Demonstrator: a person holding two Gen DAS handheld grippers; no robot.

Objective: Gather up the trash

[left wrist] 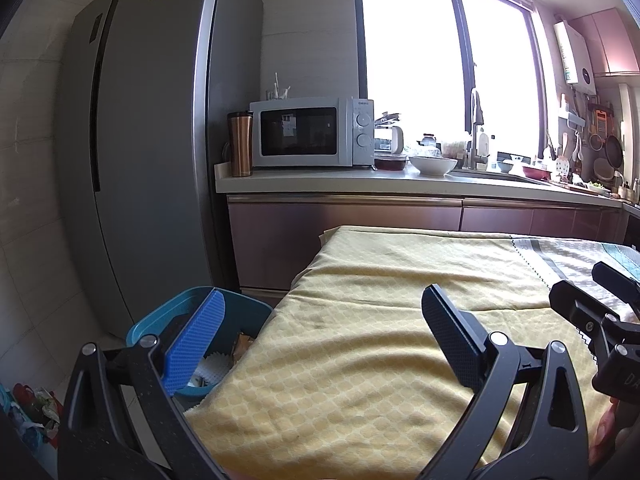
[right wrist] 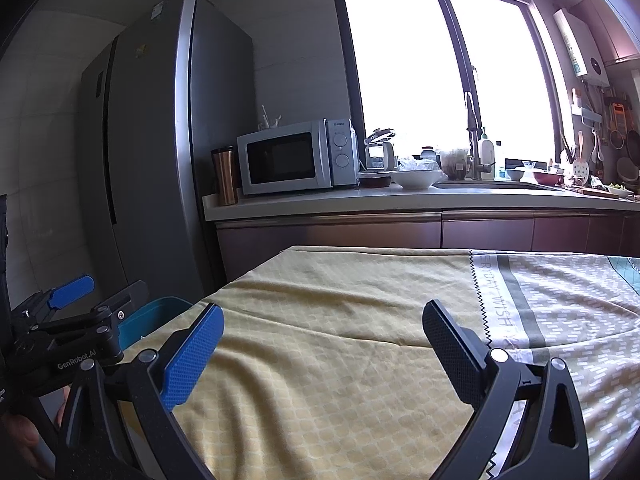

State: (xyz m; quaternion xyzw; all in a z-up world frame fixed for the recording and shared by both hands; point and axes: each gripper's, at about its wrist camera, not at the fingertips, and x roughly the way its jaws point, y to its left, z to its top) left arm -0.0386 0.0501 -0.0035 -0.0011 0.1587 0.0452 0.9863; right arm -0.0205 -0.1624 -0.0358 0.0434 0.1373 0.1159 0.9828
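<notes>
A blue trash bin stands on the floor at the table's left edge; crumpled paper and white scraps lie inside it. Its rim also shows in the right wrist view. My left gripper is open and empty, held over the yellow tablecloth with its left finger above the bin. My right gripper is open and empty over the same cloth. The left gripper's body shows at the left of the right wrist view. I see no trash on the cloth.
A tall grey fridge stands left of the table. Behind it a counter carries a microwave, a copper mug, bowls and a sink. A patterned cloth covers the table's right side. Coloured bags lie on the floor.
</notes>
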